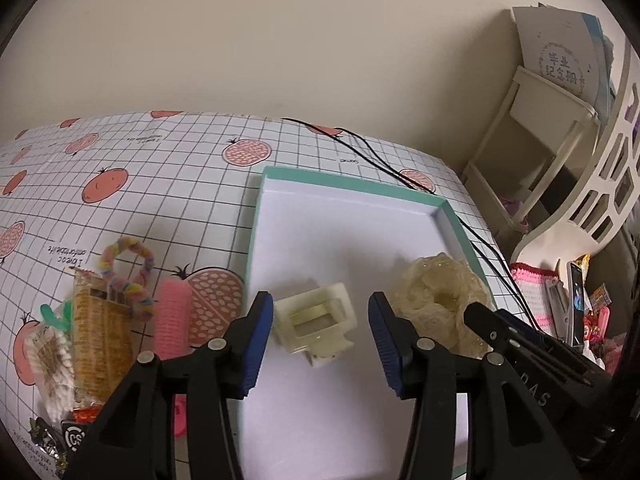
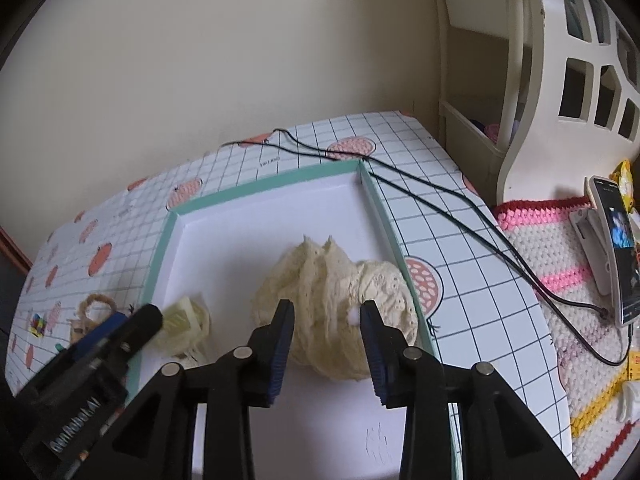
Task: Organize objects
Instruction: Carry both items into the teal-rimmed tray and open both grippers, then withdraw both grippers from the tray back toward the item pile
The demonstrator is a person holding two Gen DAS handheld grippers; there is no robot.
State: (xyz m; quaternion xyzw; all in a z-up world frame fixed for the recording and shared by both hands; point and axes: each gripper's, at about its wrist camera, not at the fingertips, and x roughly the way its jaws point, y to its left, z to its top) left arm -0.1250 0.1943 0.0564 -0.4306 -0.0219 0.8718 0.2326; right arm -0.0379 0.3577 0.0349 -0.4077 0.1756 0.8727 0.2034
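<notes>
ok so both grippers are over the teal-edged box (image 1: pixel 460 224) rn, that's my landmark; it's sitting on the fruit-print grid tablecloth (image 1: pixel 160 184) w/ its white floor mostly bare. left gripper (image 1: pixel 320 340) has fingers spread wide, nothing between the pads; the cream hair claw clip (image 1: pixel 316 320) lies on the box floor right under/ahead of the gap, not touched afaict. right gripper (image 2: pixel 326 344) is also spread fairly wide, hanging over the cream lace scrunchie (image 2: pixel 336 304); scrunchie sits inside the box up against its right wall, and the fingers straddle it w/o squeezing; can't tell if the pads actually touch the fabric. from the right wrist cam I can see the left gripper's tip poking in over the box's left wall, near the clip.

outside the box, to its left on the cloth: pink hair roller (image 1: pixel 172 316) just beside the wall, then a rainbow fuzzy loop (image 1: pixel 128 276), a woven-look packet (image 1: pixel 100 340) and some small wrapped bits, all bunched together. black cable (image 2: pixel 460 220) runs past the box's far right corner, over to a phone (image 2: pixel 616 248) on a crochet mat (image 2: pixel 560 280), well apart from the box.
</notes>
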